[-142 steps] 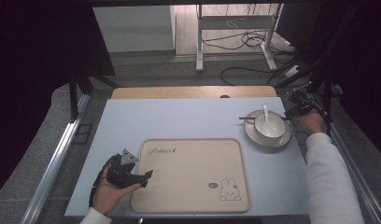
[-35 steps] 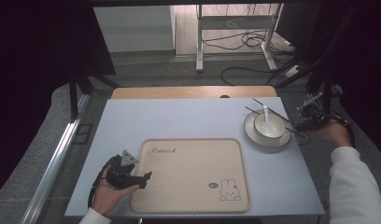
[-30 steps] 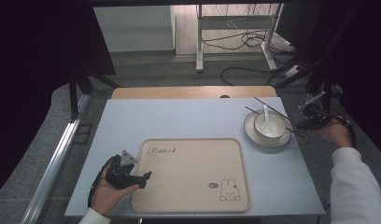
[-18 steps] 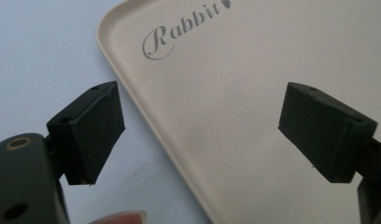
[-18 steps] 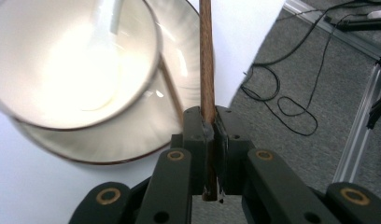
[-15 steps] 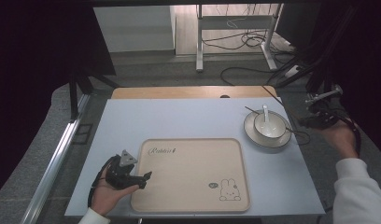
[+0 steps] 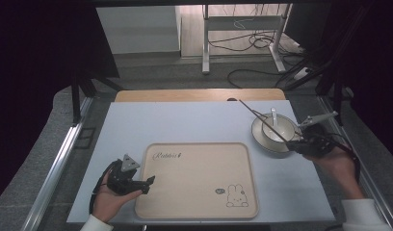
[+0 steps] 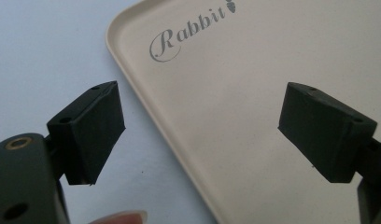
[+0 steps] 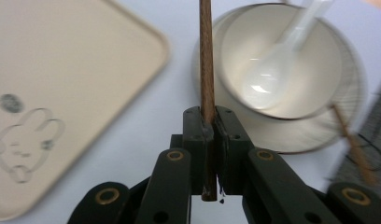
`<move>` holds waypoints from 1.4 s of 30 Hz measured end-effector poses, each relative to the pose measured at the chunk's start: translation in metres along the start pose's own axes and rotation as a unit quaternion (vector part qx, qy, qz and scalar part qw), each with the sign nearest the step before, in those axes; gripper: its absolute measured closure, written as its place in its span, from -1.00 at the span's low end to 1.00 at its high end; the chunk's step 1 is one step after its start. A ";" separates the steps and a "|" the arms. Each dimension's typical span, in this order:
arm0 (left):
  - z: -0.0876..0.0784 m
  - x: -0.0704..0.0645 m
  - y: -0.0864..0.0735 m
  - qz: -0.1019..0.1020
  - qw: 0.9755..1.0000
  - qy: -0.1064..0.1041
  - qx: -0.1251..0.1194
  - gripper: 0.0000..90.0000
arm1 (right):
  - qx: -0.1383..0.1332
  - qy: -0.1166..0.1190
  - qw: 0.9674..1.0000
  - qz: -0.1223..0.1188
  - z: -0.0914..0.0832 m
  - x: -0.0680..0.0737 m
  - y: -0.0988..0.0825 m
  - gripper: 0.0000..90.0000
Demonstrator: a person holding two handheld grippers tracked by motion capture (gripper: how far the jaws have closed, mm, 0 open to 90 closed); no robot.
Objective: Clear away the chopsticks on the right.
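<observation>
A: Why does the right gripper [image 9: 207,122] grip the chopstick [image 9: 206,56] so near its end?

B: Likely to lift it clear of the bowl [image 7: 273,129] without knocking it. The jaws are pinched tight on the wooden stick, which runs straight out from them over the saucer [image 9: 291,135]. From above it slants up and away to the far left, held at the table's right side, just right of the bowl.

A: And the spoon [image 9: 277,65]?

B: The white spoon rests in the bowl, handle leaning on the far rim. A 2nd brown stick [image 9: 352,144] lies by the saucer's edge, blurred.

A: The left gripper [image 7: 129,179]?

B: Its jaws stand spread wide, holding nothing, poised over the near-left corner of the tray [image 8: 254,93], perhaps ready to steady it.

A: The surroundings?

B: A pale blue table [image 7: 185,120], a wooden strip at its far edge, then grey floor with cables and a desk frame.
</observation>
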State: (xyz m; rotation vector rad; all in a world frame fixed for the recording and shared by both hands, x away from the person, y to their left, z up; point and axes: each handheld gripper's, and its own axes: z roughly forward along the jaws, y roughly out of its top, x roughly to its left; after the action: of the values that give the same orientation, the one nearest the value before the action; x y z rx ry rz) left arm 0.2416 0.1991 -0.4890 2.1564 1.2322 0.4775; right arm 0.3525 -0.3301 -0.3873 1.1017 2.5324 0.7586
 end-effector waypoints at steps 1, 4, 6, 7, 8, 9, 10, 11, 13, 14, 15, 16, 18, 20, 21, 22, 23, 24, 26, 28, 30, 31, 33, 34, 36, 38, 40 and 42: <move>0.000 0.000 0.000 0.001 1.000 0.000 0.001 -0.69 | -0.001 0.005 1.000 -0.002 0.002 0.005 0.000 0.84; 0.001 0.000 0.000 0.003 1.000 0.000 0.005 -0.69 | 0.014 0.023 0.999 -0.020 0.010 0.031 -0.003 0.84; 0.001 0.000 0.000 0.005 1.000 0.000 0.005 -0.68 | 0.018 0.040 0.999 -0.027 0.017 0.044 -0.003 0.84; 0.001 0.000 0.000 0.005 1.000 0.000 0.005 -0.68 | 0.018 0.040 0.999 -0.027 0.017 0.044 -0.003 0.84; 0.001 0.000 0.000 0.006 1.000 0.000 0.005 -0.68 | 0.028 0.051 0.998 -0.035 0.025 0.057 -0.004 0.84; 0.001 -0.001 0.000 0.006 1.000 0.000 0.005 -0.68 | 0.031 0.053 0.997 -0.039 0.028 0.063 -0.003 0.84; 0.001 -0.001 0.000 0.006 1.000 0.000 0.005 -0.68 | 0.031 0.053 0.997 -0.039 0.028 0.063 -0.003 0.84; 0.001 -0.001 0.000 0.007 1.000 0.000 0.005 -0.68 | 0.034 0.057 0.997 -0.045 0.031 0.069 -0.003 0.84; 0.001 -0.001 0.000 0.006 1.000 -0.001 0.005 -0.68 | 0.044 0.076 0.995 -0.056 0.042 0.086 -0.002 0.84; 0.001 -0.001 -0.001 0.007 1.000 0.000 0.005 -0.68 | 0.047 0.080 0.994 -0.059 0.046 0.092 -0.001 0.84; 0.001 -0.001 -0.001 0.007 1.000 0.000 0.005 -0.68 | 0.051 0.085 0.993 -0.064 0.050 0.097 0.000 0.84; 0.001 -0.001 -0.001 0.006 1.000 0.000 0.005 -0.68 | 0.056 0.089 0.992 -0.067 0.054 0.102 0.000 0.84; 0.001 -0.001 -0.001 0.007 1.000 0.000 0.005 -0.68 | 0.068 0.095 0.990 -0.075 0.065 0.112 0.000 0.84; 0.001 -0.001 -0.001 0.007 1.000 0.000 0.006 -0.68 | 0.077 0.099 0.989 -0.080 0.074 0.120 0.000 0.84; 0.001 -0.001 -0.001 0.007 1.000 0.000 0.006 -0.68 | 0.077 0.099 0.989 -0.080 0.074 0.120 0.000 0.84; 0.001 -0.001 -0.001 0.007 1.000 0.000 0.006 -0.68 | 0.087 0.103 0.987 -0.084 0.083 0.125 -0.001 0.84; 0.001 -0.001 -0.001 0.007 1.000 0.000 0.006 -0.68 | 0.091 0.104 0.987 -0.085 0.085 0.127 -0.001 0.84; 0.001 -0.001 -0.001 0.007 1.000 0.000 0.006 -0.68 | 0.095 0.106 0.986 -0.086 0.088 0.130 -0.002 0.84; 0.001 -0.001 -0.001 0.007 1.000 0.000 0.007 -0.68 | 0.103 0.107 0.985 -0.091 0.093 0.135 -0.003 0.84; 0.002 -0.001 -0.001 0.008 1.000 0.000 0.009 -0.68 | 0.109 0.106 0.984 -0.094 0.098 0.138 -0.005 0.84; 0.002 -0.001 -0.001 0.009 1.000 0.000 0.009 -0.68 | 0.114 0.107 0.983 -0.091 0.103 0.138 -0.007 0.83; 0.002 -0.001 -0.001 0.009 1.000 0.000 0.009 -0.68 | 0.118 0.107 0.983 -0.090 0.106 0.138 -0.008 0.83; 0.002 -0.001 -0.001 0.009 1.000 0.000 0.009 -0.68 | 0.122 0.107 0.983 -0.089 0.107 0.138 -0.009 0.83; 0.002 -0.001 -0.002 0.009 1.000 0.001 0.009 -0.68 | 0.127 0.105 0.982 -0.095 0.111 0.140 -0.011 0.83; 0.002 -0.001 -0.002 0.008 1.000 0.001 0.009 -0.68 | 0.130 0.103 0.981 -0.101 0.112 0.142 -0.012 0.82; 0.002 -0.001 -0.002 0.008 1.000 0.001 0.010 -0.68 | 0.131 0.102 0.981 -0.105 0.112 0.144 -0.012 0.79; 0.002 -0.001 -0.002 0.009 1.000 0.001 0.011 -0.68 | 0.130 0.100 0.980 -0.108 0.113 0.144 -0.013 0.76; 0.003 -0.001 -0.002 0.009 1.000 0.001 0.011 -0.68 | 0.130 0.099 0.980 -0.110 0.112 0.144 -0.013 0.66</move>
State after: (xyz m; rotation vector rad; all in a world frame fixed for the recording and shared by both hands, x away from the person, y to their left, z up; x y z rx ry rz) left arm 0.2413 0.1980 -0.4921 2.1881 1.2243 0.4761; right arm 0.2976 -0.1914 -0.4929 0.8307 2.9263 0.5134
